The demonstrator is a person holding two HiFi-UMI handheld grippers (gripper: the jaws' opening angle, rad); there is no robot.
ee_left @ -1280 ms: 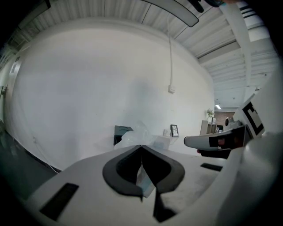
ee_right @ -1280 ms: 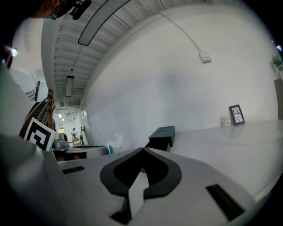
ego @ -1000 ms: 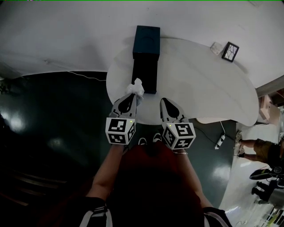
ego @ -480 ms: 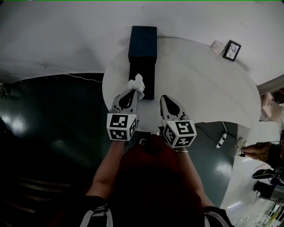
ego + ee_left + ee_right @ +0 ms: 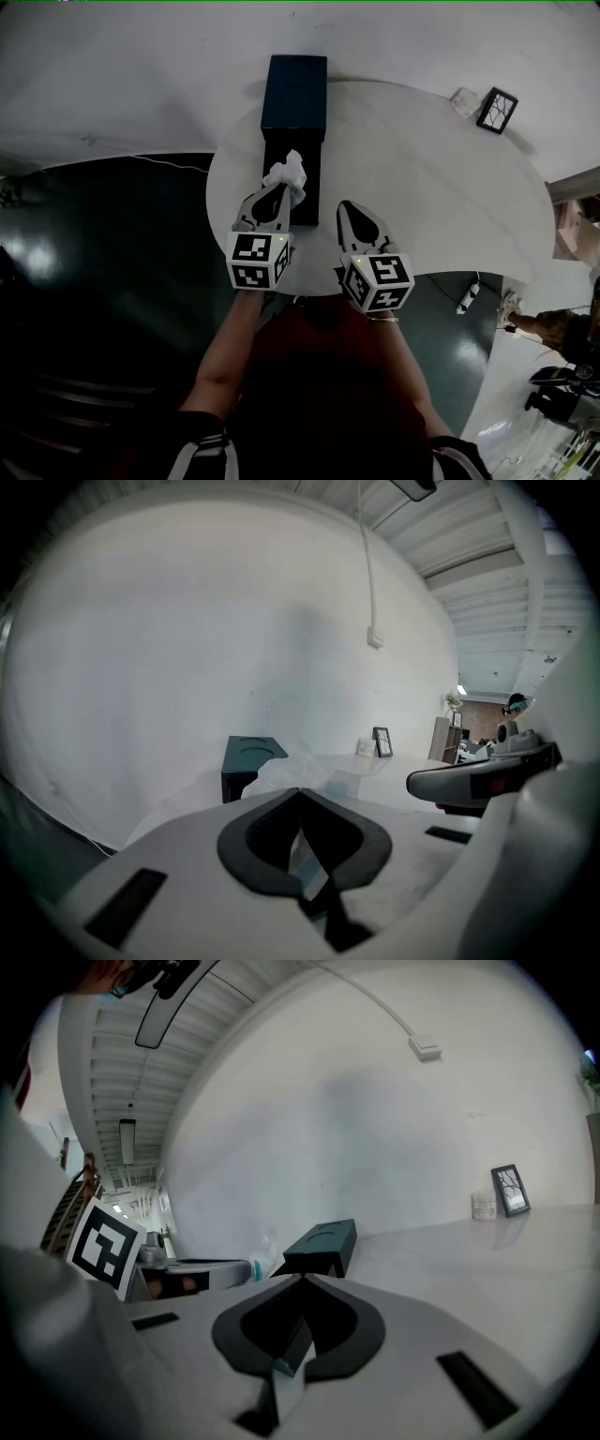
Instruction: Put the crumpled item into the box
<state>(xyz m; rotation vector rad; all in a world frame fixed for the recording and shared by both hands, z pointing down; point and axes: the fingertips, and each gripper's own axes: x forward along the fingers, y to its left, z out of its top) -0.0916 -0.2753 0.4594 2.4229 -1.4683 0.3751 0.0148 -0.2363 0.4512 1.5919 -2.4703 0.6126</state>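
A tall dark blue box [image 5: 296, 89] with a round mark on its top stands at the far left of the white round table [image 5: 441, 197]. My left gripper [image 5: 277, 194] is shut on the crumpled white item [image 5: 286, 174], which sticks out past its tips in front of the box's dark near face. In the left gripper view the crumpled item [image 5: 305, 766] bulges beyond the left gripper [image 5: 300, 792], with the box [image 5: 247, 762] behind it. To the right, my right gripper [image 5: 348, 212] is shut with nothing in it. From the right gripper [image 5: 302, 1280] I see the box [image 5: 323, 1239] ahead.
A small black picture frame [image 5: 496, 110] and a little white object [image 5: 461, 97] stand at the table's far right. Dark floor lies left of the table. A power strip [image 5: 466, 296] lies on the floor at the right, near a person's arm [image 5: 553, 324].
Both grippers have moved forward over the table toward the box. The crumpled item, still held by the left gripper, now overlaps the box's near face.
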